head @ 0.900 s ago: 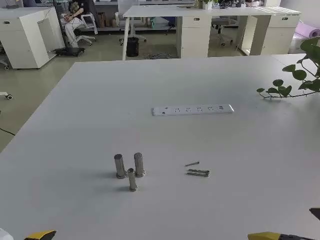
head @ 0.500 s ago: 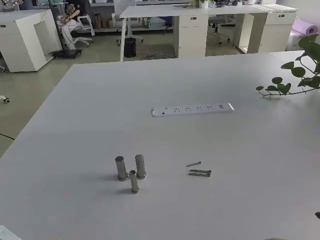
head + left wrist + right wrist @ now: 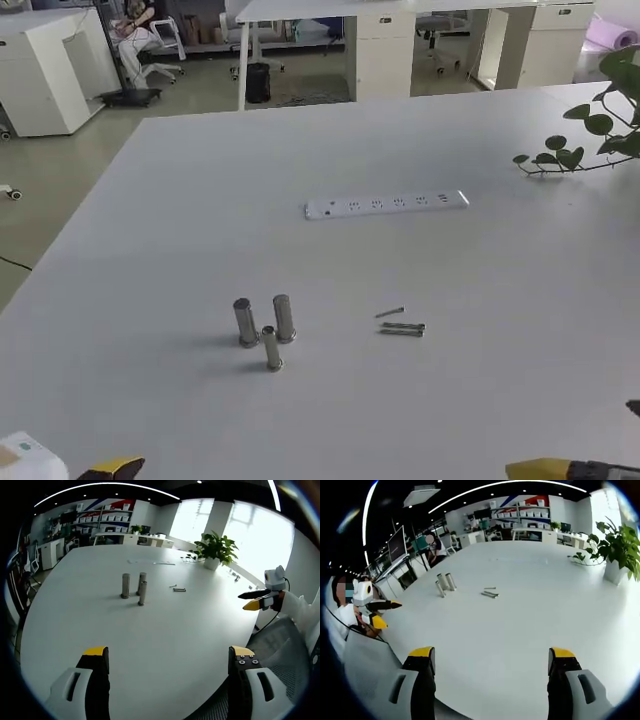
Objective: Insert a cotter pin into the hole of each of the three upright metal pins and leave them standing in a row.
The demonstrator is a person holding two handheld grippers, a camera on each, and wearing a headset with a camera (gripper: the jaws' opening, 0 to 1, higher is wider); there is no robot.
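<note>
Three upright metal pins [image 3: 266, 328] stand in a tight cluster on the white table [image 3: 180, 200], one in front of the other two. To their right lie the loose cotter pins [image 3: 402, 325], flat on the table. The left gripper view shows the metal pins [image 3: 136, 587] and cotter pins [image 3: 177, 588] far ahead. My left gripper [image 3: 168, 655] is open and holds nothing; its yellow tip [image 3: 110, 467] pokes in at the table's near edge. My right gripper [image 3: 492, 655] is also open and holds nothing, near the front right edge [image 3: 560, 468]. It faces the metal pins [image 3: 445, 584] and cotter pins [image 3: 490, 593].
A white power strip [image 3: 386, 204] lies across the table's middle, beyond the pins. A trailing green plant [image 3: 590, 140] reaches over the right edge, its pot at the far side [image 3: 216, 550]. White desks and a seated person [image 3: 135, 30] are in the room behind.
The head camera has tilted down a little. Both grippers' yellow tips have come back into the bottom edge since half a second ago. The metal pins and cotter pins have not moved.
</note>
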